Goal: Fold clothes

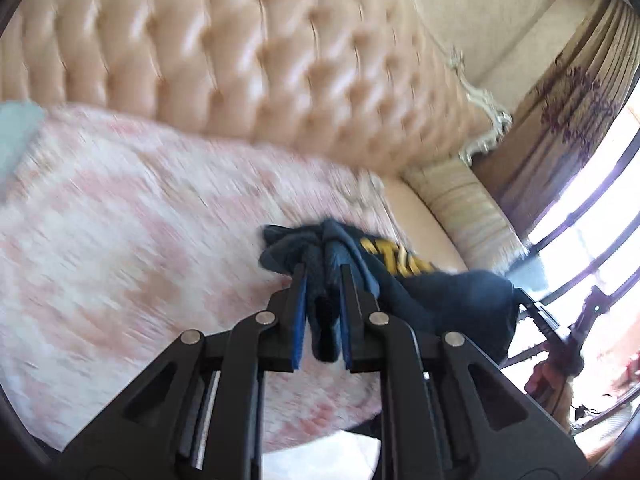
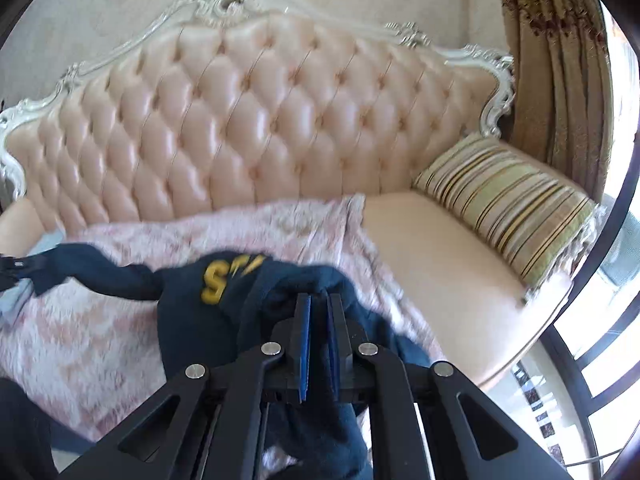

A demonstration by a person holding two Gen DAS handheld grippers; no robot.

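Pinched between the left gripper point(image 1: 323, 270) jaws is a bunch of navy sweatshirt point(image 1: 440, 296); the right gripper point(image 2: 319, 300) clamps another fold. It hangs over the pink blanket point(image 2: 100, 336), bare sofa seat point(image 2: 432, 264) rightward, yellow lettering point(image 2: 224, 280) partly hidden.

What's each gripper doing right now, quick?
Left gripper: shut on the navy garment.
Right gripper: shut on the same navy garment.

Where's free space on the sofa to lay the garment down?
Bare seat cushion between the pink blanket and the striped pillow. The blanket's left stretch is open too. Crowded under the navy garment at the blanket's front.
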